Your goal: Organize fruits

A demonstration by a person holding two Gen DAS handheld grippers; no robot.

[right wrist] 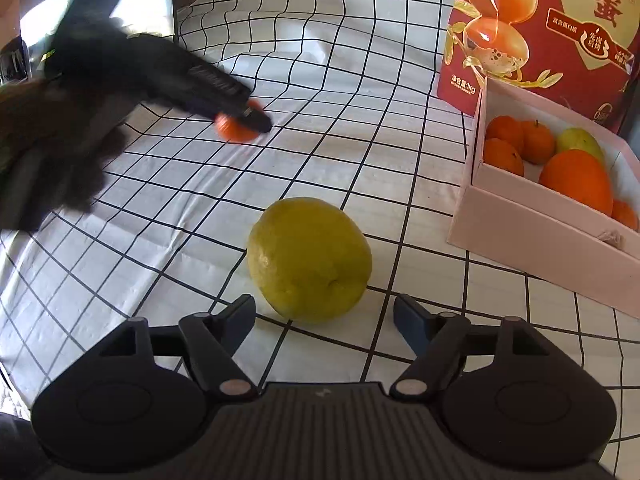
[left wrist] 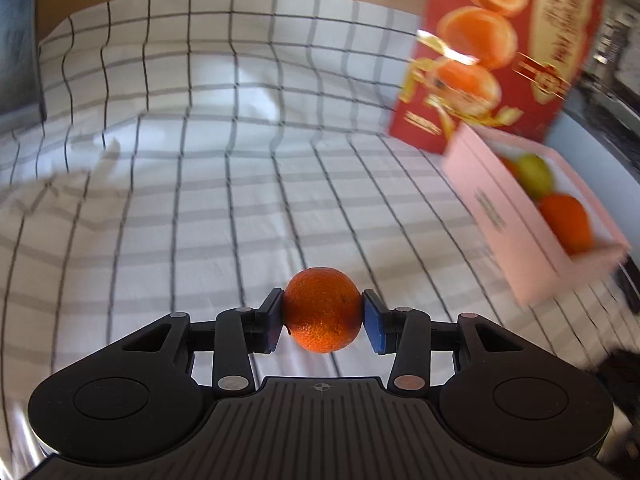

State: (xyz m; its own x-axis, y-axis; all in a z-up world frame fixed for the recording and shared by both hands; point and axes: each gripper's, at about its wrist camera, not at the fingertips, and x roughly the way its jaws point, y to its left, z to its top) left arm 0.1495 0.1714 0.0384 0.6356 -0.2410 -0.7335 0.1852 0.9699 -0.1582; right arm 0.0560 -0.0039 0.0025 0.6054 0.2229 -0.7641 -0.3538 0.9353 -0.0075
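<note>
Between the left gripper fingers we hold a mandarin, pads pressed on both its sides, lifted clear of the checked cloth. The pink box sits ahead and to the right; we should swing over its open top, lower into a gap beside the fruit already there, then release. Just ahead of the right gripper, fingers wide and holding nothing, lies a yellow-green lemon; we'd push forward to straddle its middle before closing. The red carton behind the box shows eggs, Chinese print, "1kg" readable.
</note>
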